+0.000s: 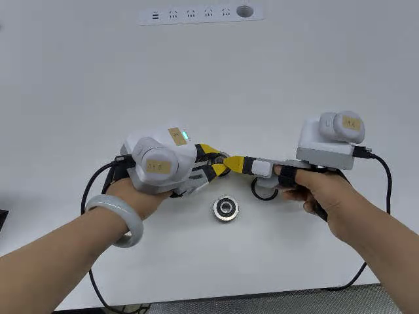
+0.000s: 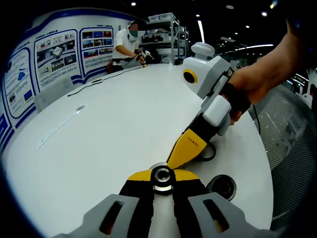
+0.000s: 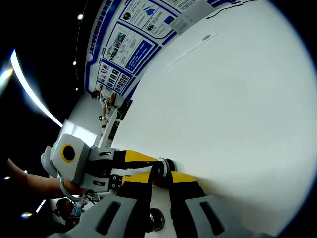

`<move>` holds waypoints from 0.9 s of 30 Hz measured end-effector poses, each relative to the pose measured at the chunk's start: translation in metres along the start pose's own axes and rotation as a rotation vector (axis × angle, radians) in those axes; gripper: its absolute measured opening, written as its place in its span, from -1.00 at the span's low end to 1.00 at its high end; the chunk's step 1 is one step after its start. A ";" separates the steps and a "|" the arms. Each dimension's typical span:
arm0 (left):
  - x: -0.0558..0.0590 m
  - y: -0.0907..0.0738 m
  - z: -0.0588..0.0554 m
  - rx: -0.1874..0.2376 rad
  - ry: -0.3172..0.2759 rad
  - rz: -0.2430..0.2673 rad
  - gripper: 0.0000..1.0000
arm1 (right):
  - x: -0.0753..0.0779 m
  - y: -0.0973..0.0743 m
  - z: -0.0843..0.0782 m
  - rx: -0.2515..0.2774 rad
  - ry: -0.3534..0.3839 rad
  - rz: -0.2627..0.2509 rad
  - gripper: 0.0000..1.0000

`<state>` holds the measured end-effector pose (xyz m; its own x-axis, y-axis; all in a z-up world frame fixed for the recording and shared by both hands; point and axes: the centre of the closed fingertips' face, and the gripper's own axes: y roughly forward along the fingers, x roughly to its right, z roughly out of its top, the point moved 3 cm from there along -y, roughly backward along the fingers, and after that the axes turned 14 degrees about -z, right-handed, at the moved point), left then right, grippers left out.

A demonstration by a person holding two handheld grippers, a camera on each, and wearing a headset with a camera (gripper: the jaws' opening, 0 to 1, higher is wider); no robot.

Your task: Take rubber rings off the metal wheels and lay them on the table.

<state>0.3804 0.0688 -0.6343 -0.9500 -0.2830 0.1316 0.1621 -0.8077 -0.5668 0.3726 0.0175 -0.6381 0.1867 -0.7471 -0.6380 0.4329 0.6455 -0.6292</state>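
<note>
- Left gripper (image 1: 215,160) is clamping the held wheel (image 2: 162,175) between its yellow-tipped jaws and holding it up off the white tabletop (image 1: 262,78); the shiny hub is facing the left gripper view's camera.
- Right gripper (image 1: 234,161) is coming at the held wheel from the opposite side, its jaws nearly together and pinching the wheel's dark edge. I cannot tell whether it is gripping rubber or metal.
- Left hand (image 1: 141,195) and right hand (image 1: 321,186) are each gripping a gripper body; a pale bangle (image 1: 123,220) is sitting on the left wrist.
- Loose wheel (image 1: 225,209) is lying flat on the tabletop, just below the held wheel and nearer the person; no rubber is showing around it.
- Rubber ring (image 1: 264,190) is lying flat on the tabletop, down and to the right of the held wheel, partly under the right gripper.
- Writing: black letters are running along the right gripper's yellow jaw in the left gripper view, reading roughly "XENSE".
- Tan tape labels (image 1: 158,166) are sitting on both gripper housings, writing too small to read.
- White power strip (image 1: 200,13) is lying at the tabletop's far edge, well beyond the held wheel; no markings are legible.
- Blue-framed wall posters (image 2: 96,47) are hanging far behind the held wheel, text unreadable.
</note>
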 end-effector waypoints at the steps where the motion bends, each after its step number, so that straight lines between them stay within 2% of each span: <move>1: 0.000 0.000 0.000 0.000 0.000 0.000 -0.74 | 0.000 0.000 0.000 0.000 0.001 0.002 -0.70; 3: 0.000 0.000 0.000 0.001 -0.001 0.001 -0.74 | 0.001 0.001 0.000 -0.007 0.021 0.013 -0.70; 9: 0.000 0.000 0.000 0.001 -0.001 0.000 -0.74 | 0.001 0.003 0.001 -0.012 0.020 0.010 -0.70; 15: -0.001 0.000 -0.001 0.002 -0.001 0.001 -0.74 | 0.005 -0.002 0.003 0.000 0.006 0.006 -0.89; 20: -0.001 0.000 -0.001 0.003 -0.001 0.000 -0.74 | 0.006 -0.001 0.000 -0.008 -0.009 -0.001 -0.92; 23: -0.001 0.000 -0.001 0.005 -0.002 0.000 -0.74 | 0.006 -0.001 0.002 0.003 -0.016 -0.006 -0.90; 27: -0.001 0.000 -0.001 0.006 -0.003 0.001 -0.74 | 0.002 0.002 0.004 0.012 -0.018 0.004 -0.73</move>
<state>0.3810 0.0692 -0.6350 -0.9492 -0.2849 0.1334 0.1643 -0.8105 -0.5622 0.3775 0.0168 -0.6385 0.2047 -0.7471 -0.6324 0.4424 0.6470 -0.6211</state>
